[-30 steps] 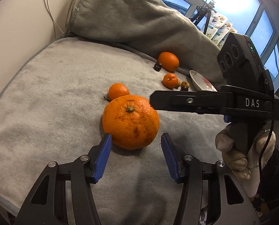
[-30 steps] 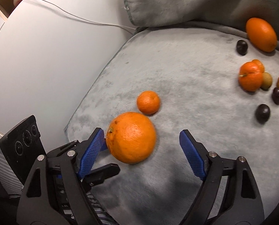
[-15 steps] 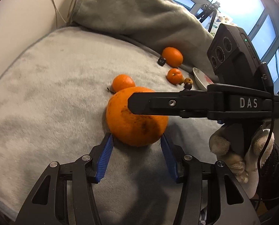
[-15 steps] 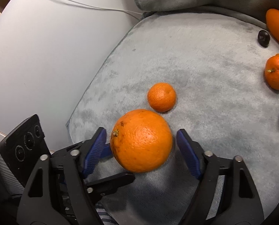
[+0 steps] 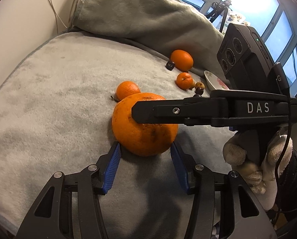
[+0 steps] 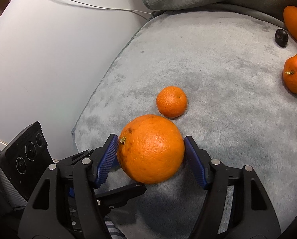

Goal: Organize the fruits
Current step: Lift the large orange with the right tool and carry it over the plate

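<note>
A large orange [image 5: 140, 137] lies on the grey plush cloth [image 5: 48, 103] just ahead of my left gripper [image 5: 145, 145], whose blue pad tips touch its near lower sides. One black finger [image 5: 168, 111] of the right gripper crosses over the top of the fruit. In the right wrist view the same orange [image 6: 150, 149] sits between the pads of my right gripper [image 6: 150, 138]. Its jaws are closing and both pads touch the skin. A finger [image 6: 124, 193] of the left gripper reaches under the fruit there.
A small mandarin [image 6: 171, 101] lies right behind the large orange. Farther back are another orange [image 5: 182, 59], a mandarin [image 5: 184, 80], small dark fruits [image 5: 170, 65] and a patterned plate [image 5: 214, 81]. A folded grey blanket [image 5: 148, 20] and a white wall [image 6: 48, 59] border the cloth.
The right gripper has come in over the large orange, and its jaws have narrowed from wide apart to touching both sides. The left gripper has barely moved.
</note>
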A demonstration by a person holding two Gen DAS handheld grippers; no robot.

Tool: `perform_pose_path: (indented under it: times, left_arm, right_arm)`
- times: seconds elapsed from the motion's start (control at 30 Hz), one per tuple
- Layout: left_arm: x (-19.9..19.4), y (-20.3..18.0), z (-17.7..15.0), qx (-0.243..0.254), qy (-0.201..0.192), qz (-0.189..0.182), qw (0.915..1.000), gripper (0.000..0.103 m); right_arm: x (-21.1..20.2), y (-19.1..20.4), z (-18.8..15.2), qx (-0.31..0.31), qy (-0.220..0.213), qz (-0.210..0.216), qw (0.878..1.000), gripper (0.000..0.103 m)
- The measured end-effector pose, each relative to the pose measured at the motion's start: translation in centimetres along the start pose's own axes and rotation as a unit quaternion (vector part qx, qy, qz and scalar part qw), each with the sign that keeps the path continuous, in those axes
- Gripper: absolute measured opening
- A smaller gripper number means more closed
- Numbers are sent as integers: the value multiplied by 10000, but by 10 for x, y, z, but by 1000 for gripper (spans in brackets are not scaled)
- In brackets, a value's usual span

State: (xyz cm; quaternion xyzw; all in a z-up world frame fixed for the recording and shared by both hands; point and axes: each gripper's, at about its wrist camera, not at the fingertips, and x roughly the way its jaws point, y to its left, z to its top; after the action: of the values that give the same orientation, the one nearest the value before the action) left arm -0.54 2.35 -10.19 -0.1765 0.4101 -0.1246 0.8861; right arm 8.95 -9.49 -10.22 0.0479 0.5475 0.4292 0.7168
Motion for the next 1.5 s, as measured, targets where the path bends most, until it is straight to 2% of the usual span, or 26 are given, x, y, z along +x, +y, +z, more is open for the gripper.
perform_pose_path:
  times: [0.27,0.67,1.17,1.5]
  left_arm:
    - [2,-19,6,229,-13,-102,9997,50]
    - [23,-78,30,776,-61,-532,9955,50]
    - [74,-162,60,1432,62,-1081,9838,50]
    - [116,-204,74,1723,304,-1215,9771,51]
  right_arm:
    - [-23,-5,-6,19,-238,-99,9997,70]
    - [-95,-39,-17,306,-983,-433,9937,70]
    - [-176,-105,-31,775,-1726,-941,9774,70]
    - [-214,-162,-35,1250,-1988,-1140,9653,70]
